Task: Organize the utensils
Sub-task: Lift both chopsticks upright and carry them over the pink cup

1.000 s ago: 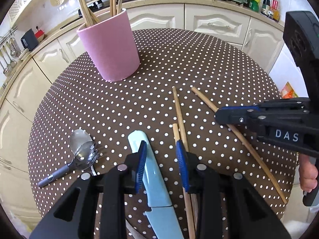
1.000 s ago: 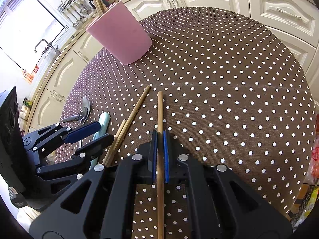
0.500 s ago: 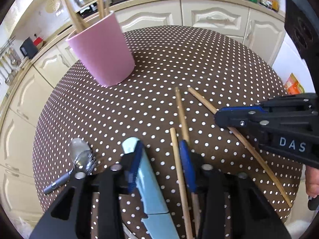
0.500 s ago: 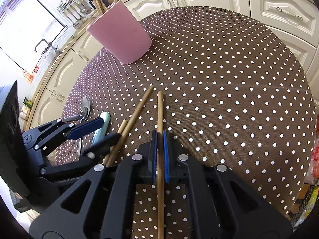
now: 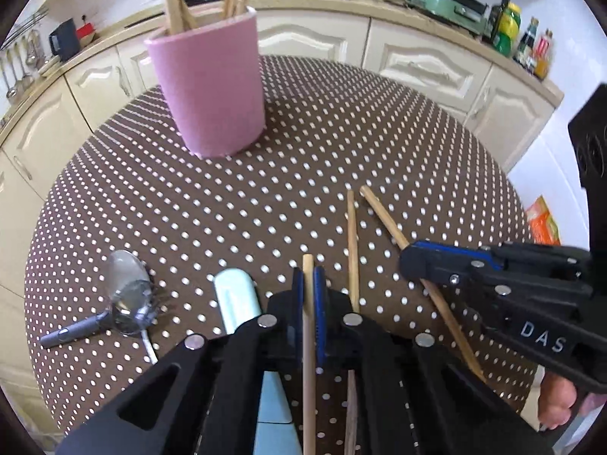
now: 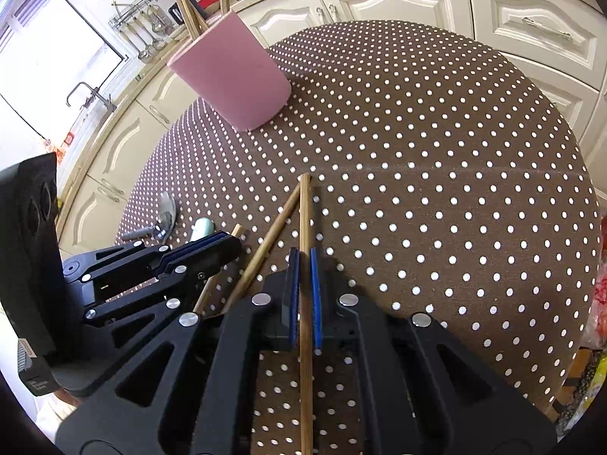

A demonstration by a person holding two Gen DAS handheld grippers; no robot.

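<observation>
A pink holder [image 5: 210, 87] with several wooden chopsticks in it stands at the far side of the dotted table; it also shows in the right wrist view [image 6: 231, 76]. My left gripper [image 5: 309, 280] is shut on a wooden chopstick [image 5: 308, 360] low over the table. My right gripper [image 6: 304, 265] is shut on another chopstick [image 6: 304, 212]; it shows at the right of the left wrist view [image 5: 413, 261]. A third chopstick [image 5: 353, 250] lies loose between them.
A light blue knife [image 5: 237, 299] lies left of my left gripper. A metal spoon and fork [image 5: 127, 299] lie further left. The round table [image 5: 303, 144] has a brown dotted cloth. Cream kitchen cabinets [image 5: 417, 60] ring it.
My left gripper shifted right off the blue knife and closed on a chopstick. My right gripper stayed shut on its chopstick, barely moving.
</observation>
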